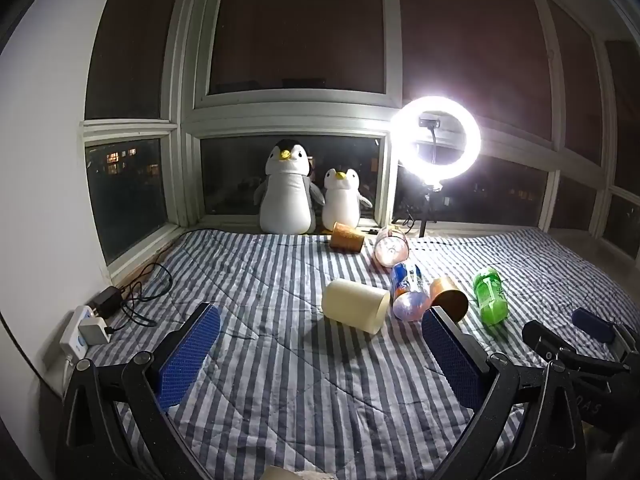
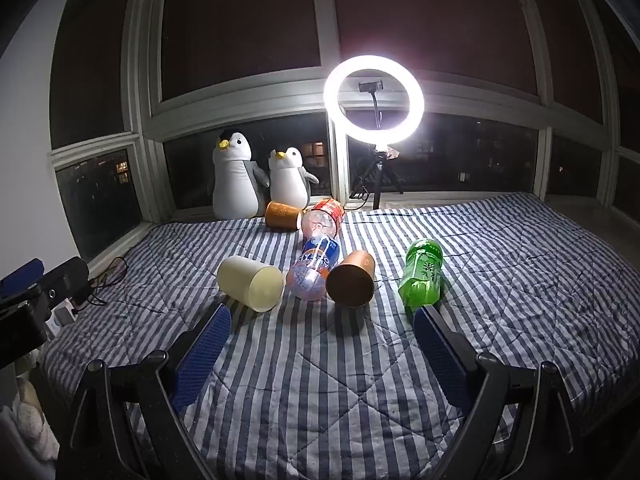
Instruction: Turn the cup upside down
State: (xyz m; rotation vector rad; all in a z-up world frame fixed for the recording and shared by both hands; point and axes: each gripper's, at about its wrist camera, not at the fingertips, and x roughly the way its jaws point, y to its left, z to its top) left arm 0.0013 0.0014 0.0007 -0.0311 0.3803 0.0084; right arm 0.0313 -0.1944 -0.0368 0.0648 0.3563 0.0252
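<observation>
The cream cup (image 1: 356, 306) lies on its side on the striped bed (image 1: 280, 380), at the centre of the left wrist view just ahead of the left tool (image 1: 320, 344); its long axis runs across the frame, the open mouth toward the lower right. In the right wrist view it sits left of centre, off the line of the right tool (image 2: 322, 334), so the left one looks nearer and better aligned. Both tools gape wide and hold nothing. Counted: three cups, this cream one and two copper cups (image 2: 352, 278) (image 2: 283, 215), all on their sides; three bottles, one green (image 2: 422, 274), one blue-labelled (image 2: 314, 266), one orange-labelled (image 2: 324, 218); two plush penguins (image 1: 285, 188) (image 1: 342, 200); one ring light (image 1: 435, 138).
</observation>
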